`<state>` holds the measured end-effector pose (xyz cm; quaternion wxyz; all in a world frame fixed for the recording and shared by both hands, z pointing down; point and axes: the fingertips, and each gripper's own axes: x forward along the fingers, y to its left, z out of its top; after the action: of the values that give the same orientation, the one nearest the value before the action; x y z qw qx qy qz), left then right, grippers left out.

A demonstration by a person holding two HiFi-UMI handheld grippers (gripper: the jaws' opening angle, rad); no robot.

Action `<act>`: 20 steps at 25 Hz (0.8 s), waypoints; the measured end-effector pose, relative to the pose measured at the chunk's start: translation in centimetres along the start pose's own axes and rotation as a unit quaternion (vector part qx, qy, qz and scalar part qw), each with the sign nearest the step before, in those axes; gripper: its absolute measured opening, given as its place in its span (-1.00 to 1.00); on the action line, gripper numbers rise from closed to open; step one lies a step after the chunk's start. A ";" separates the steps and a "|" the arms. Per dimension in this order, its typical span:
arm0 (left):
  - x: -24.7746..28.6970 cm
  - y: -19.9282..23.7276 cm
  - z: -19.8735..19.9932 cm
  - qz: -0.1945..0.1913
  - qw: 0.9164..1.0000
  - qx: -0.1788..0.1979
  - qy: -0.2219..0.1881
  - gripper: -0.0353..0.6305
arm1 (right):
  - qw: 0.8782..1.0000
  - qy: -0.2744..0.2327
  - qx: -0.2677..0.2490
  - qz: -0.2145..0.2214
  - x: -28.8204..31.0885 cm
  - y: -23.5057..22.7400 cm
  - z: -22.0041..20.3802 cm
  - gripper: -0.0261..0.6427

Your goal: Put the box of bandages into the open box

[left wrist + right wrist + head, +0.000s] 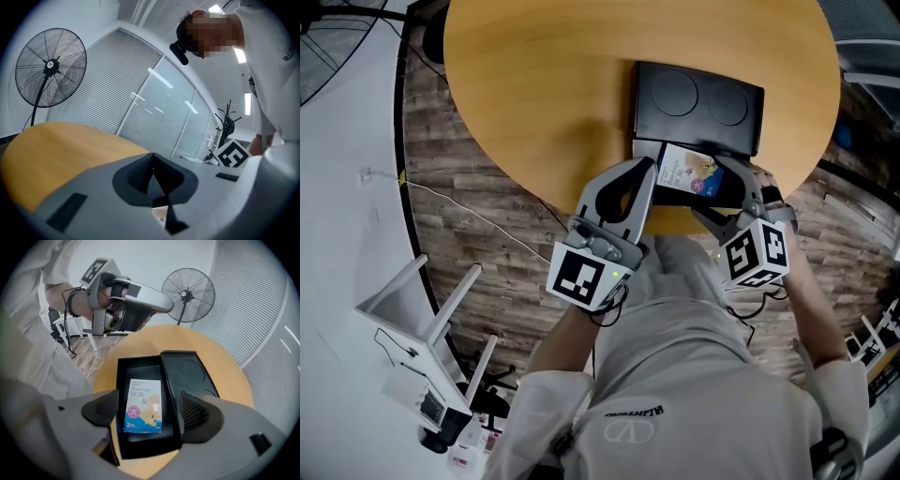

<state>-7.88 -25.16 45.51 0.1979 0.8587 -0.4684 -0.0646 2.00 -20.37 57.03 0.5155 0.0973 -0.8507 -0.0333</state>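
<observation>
Already the white-and-blue cardboard box of bandages is lying flat, label up, on the floor of the shallow black plastic open box. The black lid is lying open alongside it on the round wooden table. The right gripper is hovering above with its jaws spread wide, one to each side of the carton and gripping nothing — a pose that reads as a release, not a grasp. The left gripper is tilting up and away over the table's near edge, its jaws pressed together on nothing, probably just keeping clear. Lying flat, the carton is likely sitting low enough for the lid to close — the placing itself looks done.
</observation>
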 end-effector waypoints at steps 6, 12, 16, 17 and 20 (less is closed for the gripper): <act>0.1 -1.4 0.8 -0.012 1.000 0.011 -0.001 -0.87 | 0.998 -0.031 0.033 -0.033 -2.3 -0.8 0.2 0.32; -0.2 -3.1 1.9 -0.024 0.999 0.028 -0.003 -0.87 | 0.986 -0.090 0.042 -0.132 -6.6 -3.0 1.5 -0.34; -0.6 -4.7 3.2 -0.036 0.998 0.042 -0.009 -0.87 | 0.974 -0.122 0.076 -0.177 -9.8 -4.3 2.0 -0.48; -0.7 -5.2 3.5 -0.038 0.998 0.046 -0.011 -0.87 | 0.967 -0.139 0.087 -0.196 -11.1 -4.8 2.1 -0.59; -1.1 -6.6 4.4 -0.045 0.997 0.065 -0.013 -0.87 | 0.937 -0.204 0.133 -0.252 -15.2 -6.2 2.4 -0.77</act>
<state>-4.67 -22.26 38.73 0.1323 0.8889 -0.4352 -0.0534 7.53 -23.50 41.72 0.2882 0.3677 -0.8816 -0.0676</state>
